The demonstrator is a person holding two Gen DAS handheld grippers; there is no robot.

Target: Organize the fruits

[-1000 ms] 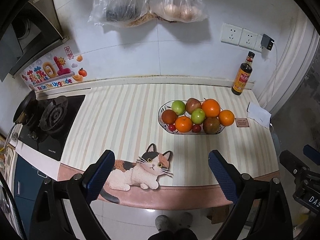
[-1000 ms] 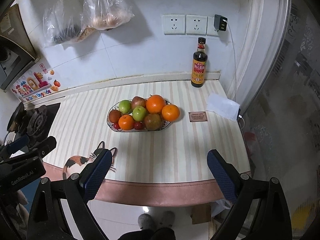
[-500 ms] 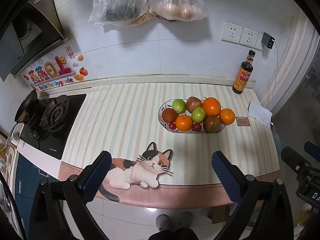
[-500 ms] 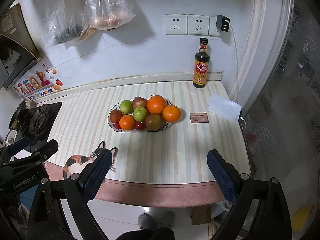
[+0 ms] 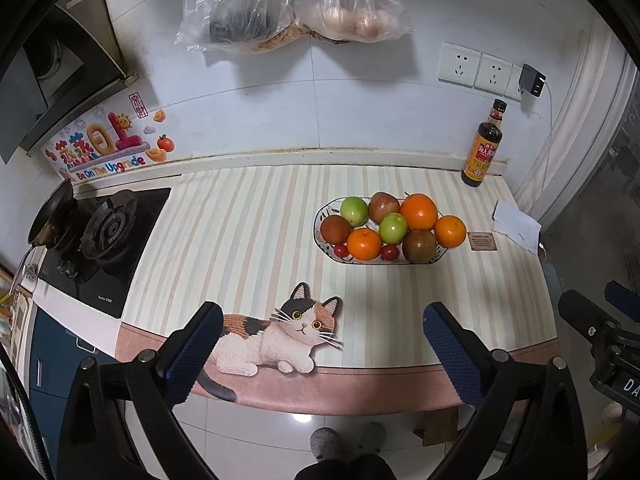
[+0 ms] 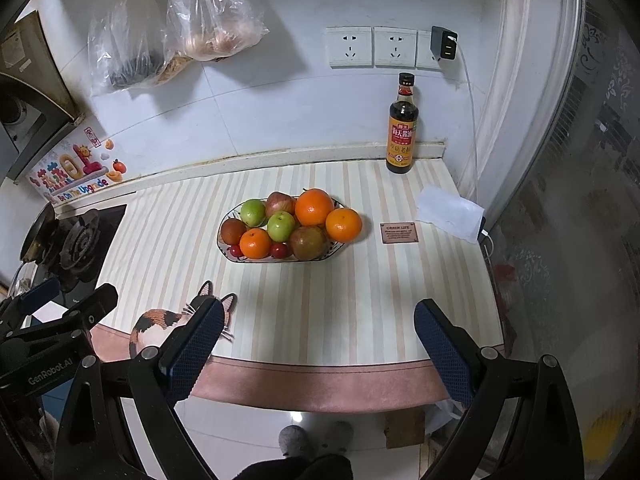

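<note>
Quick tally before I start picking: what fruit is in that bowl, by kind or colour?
Oranges: 3
Green apples: 2
Red or brownish apples: 3
Small red fruits: 2
Total: 10, all piled in the bowl; anything buried underneath can't be seen.

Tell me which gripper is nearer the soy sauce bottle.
Right. The right gripper hovers off the counter edge, nearer the soy sauce bottle; the left gripper hovers further left, by the cat print.

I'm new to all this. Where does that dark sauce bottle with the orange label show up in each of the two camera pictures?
Left wrist view: the dark glass sauce bottle with the orange label stands upper right, against the wall at the counter's back corner.
Right wrist view: the same bottle stands right of centre, upper half, below the wall sockets.
Shared landmark: the oval patterned fruit dish piled with oranges and apples, in front of the bottle and to its left.
</note>
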